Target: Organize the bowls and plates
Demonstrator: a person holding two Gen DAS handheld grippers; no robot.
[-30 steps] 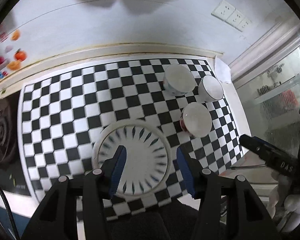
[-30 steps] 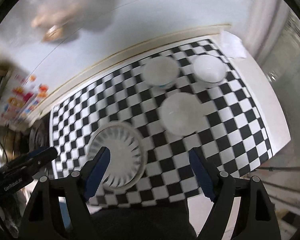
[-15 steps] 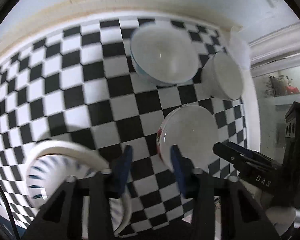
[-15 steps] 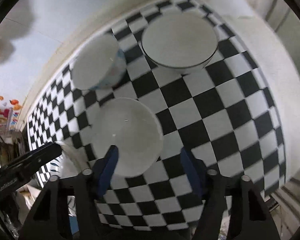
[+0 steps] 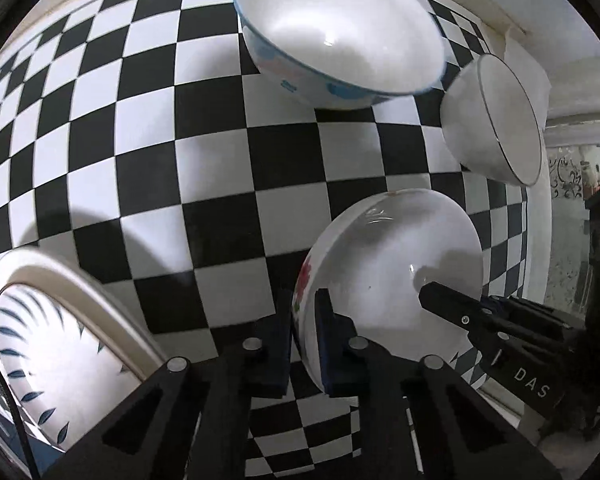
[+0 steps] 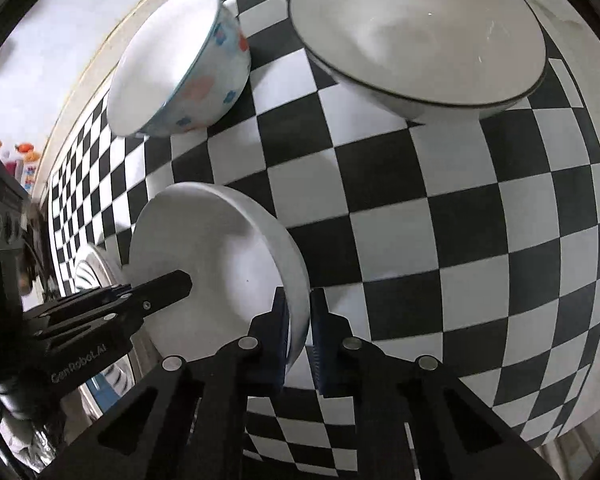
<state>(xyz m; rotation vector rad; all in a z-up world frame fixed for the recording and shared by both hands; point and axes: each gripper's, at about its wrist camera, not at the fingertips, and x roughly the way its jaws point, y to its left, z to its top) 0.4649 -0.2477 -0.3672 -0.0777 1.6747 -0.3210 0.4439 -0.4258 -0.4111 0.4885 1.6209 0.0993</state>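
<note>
A white bowl with red flowers (image 5: 392, 272) (image 6: 220, 264) sits on the checkered cloth (image 5: 220, 160). My left gripper (image 5: 306, 336) is shut on its left rim, one pad inside and one outside. On the opposite rim my right gripper (image 6: 300, 332) is shut the same way. Each gripper shows in the other's view: the right gripper (image 5: 480, 320) and the left gripper (image 6: 140, 300). Behind stand a blue-flowered bowl (image 5: 340, 28) (image 6: 172, 64) and a white dark-rimmed bowl (image 5: 492, 120) (image 6: 416, 36). A plate with blue leaf marks (image 5: 52, 340) (image 6: 96, 268) lies to the left.
The black-and-white cloth (image 6: 460, 240) covers the counter up to a pale wall edge at the back. Beyond the cloth's right side is a white counter strip (image 5: 536, 240). Open cloth lies between the plate and the bowls.
Both grippers dropped from high above the counter toward the red-flowered bowl. Their jaws went from wide apart to shut on its opposite rims.
</note>
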